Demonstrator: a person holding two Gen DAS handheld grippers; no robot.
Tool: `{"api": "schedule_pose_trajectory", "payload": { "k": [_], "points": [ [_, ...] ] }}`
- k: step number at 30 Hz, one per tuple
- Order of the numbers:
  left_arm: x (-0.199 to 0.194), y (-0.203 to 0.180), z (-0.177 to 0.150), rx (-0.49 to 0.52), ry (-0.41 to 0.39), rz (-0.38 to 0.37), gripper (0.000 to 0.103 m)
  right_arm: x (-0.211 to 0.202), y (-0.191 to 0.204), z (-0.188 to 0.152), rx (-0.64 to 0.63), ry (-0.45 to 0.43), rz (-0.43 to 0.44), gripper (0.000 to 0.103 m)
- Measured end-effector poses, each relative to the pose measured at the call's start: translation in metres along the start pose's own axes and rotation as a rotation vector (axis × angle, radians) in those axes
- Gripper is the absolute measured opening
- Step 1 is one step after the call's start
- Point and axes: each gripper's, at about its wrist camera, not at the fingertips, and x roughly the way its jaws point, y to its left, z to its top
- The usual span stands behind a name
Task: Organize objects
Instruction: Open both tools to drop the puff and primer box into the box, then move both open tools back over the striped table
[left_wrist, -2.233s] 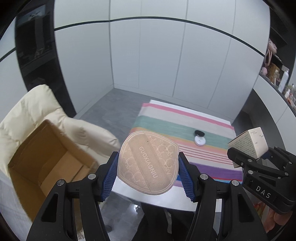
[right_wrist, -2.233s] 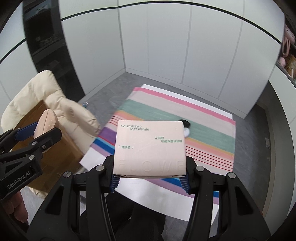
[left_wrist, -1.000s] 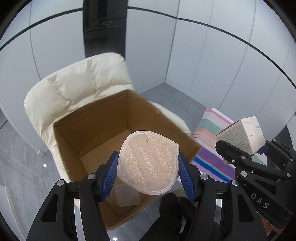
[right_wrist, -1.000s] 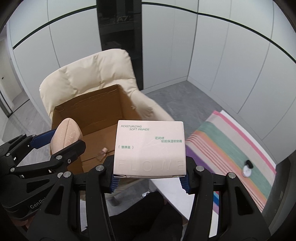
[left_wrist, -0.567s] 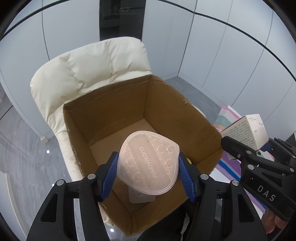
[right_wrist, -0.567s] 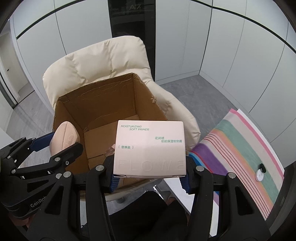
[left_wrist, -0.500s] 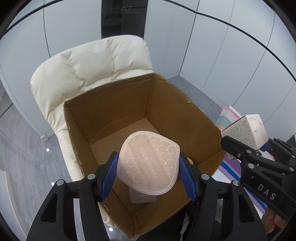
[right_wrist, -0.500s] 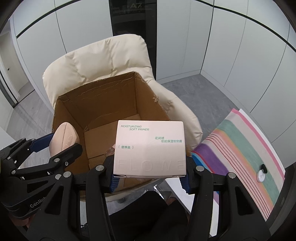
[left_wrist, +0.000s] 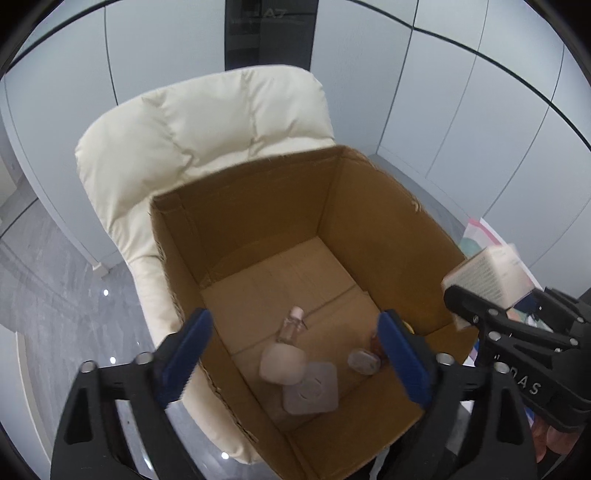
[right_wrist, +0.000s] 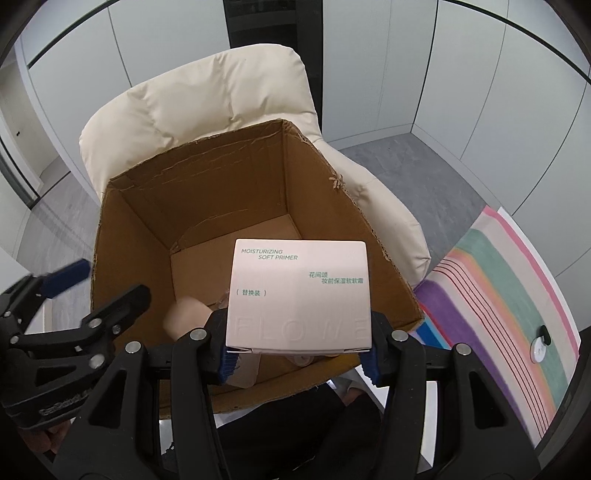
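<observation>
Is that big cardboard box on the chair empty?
No. The cardboard box is open-topped, and on its floor lie a pink pad, a small bottle and a few other small items.

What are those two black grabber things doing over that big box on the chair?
A person is tidying small things into the cardboard box sitting on the cream chair. The left gripper is opening with nothing between its jaws, and a pink pad lies on the box floor among a small bottle and other bits. The right gripper holds a pink primer box above the cardboard box, not yet let go.
</observation>
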Motion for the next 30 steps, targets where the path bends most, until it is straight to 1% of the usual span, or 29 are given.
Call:
{"api": "schedule_pose_trajectory", "payload": {
  "k": [1,3,7,9,12,17,23,30],
  "points": [
    [-0.001,0.001,0.001,0.001,-0.004,0.005,0.099,0.000,0.000,0.000,0.000,-0.001,-0.003,0.056],
    [-0.003,0.002,0.003,0.003,-0.007,0.017,0.101,-0.002,0.001,0.000,0.003,-0.009,-0.011,0.073],
    [-0.006,0.006,0.004,0.002,-0.002,0.031,0.101,-0.008,0.000,0.000,0.018,-0.022,-0.023,0.083],
    [-0.009,0.007,0.004,-0.003,-0.004,0.028,0.101,-0.012,-0.002,-0.001,0.027,-0.033,-0.033,0.091],
    [-0.015,0.008,0.003,0.005,-0.014,0.035,0.101,-0.021,-0.004,-0.002,0.032,-0.056,-0.053,0.097],
    [-0.024,0.005,0.004,0.024,-0.027,0.046,0.101,-0.036,-0.011,-0.007,0.050,-0.077,-0.074,0.102],
    [-0.037,-0.007,0.003,0.059,-0.045,0.071,0.103,-0.051,-0.020,-0.013,0.067,-0.087,-0.096,0.102],
    [-0.045,-0.023,0.004,0.077,-0.054,0.060,0.103,-0.071,-0.039,-0.021,0.083,-0.105,-0.125,0.103]
  ]
}}
